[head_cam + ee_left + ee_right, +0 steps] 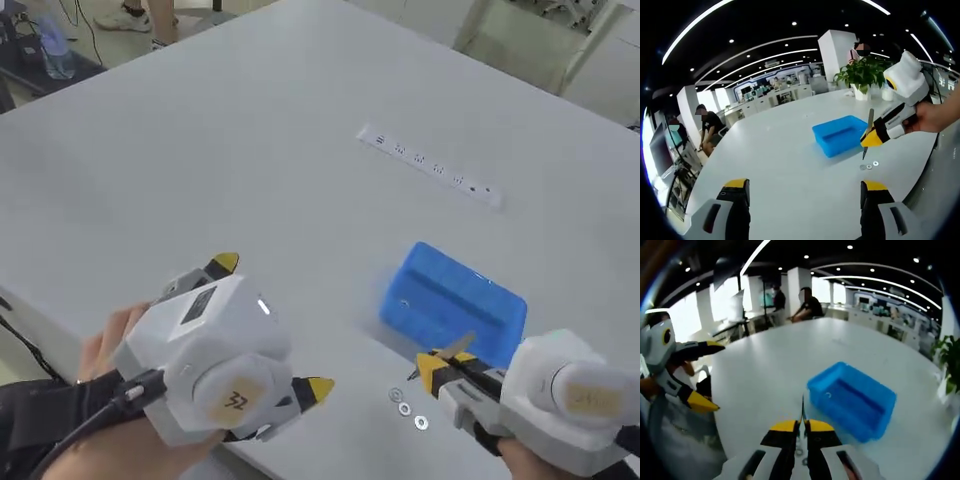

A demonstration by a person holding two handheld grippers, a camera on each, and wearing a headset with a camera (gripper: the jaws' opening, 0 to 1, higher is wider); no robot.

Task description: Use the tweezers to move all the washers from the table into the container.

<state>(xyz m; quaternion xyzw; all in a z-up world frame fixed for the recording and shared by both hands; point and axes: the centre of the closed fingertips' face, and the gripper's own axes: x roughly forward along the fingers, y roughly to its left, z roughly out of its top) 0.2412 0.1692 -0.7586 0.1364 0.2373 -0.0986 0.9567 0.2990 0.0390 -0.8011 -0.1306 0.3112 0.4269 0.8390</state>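
Left gripper (272,326): jaws wide apart with nothing between them, held above the white table (250,150), well to the left of the work. Right gripper (432,368): jaws together, clamped on the tweezers (458,348), whose thin tips stick out toward the blue container (450,300). Three washers (404,408) lie in a short row on the table, outside the container and near its closest side, just beside the right gripper's jaws; a power strip (430,167) lies well beyond.
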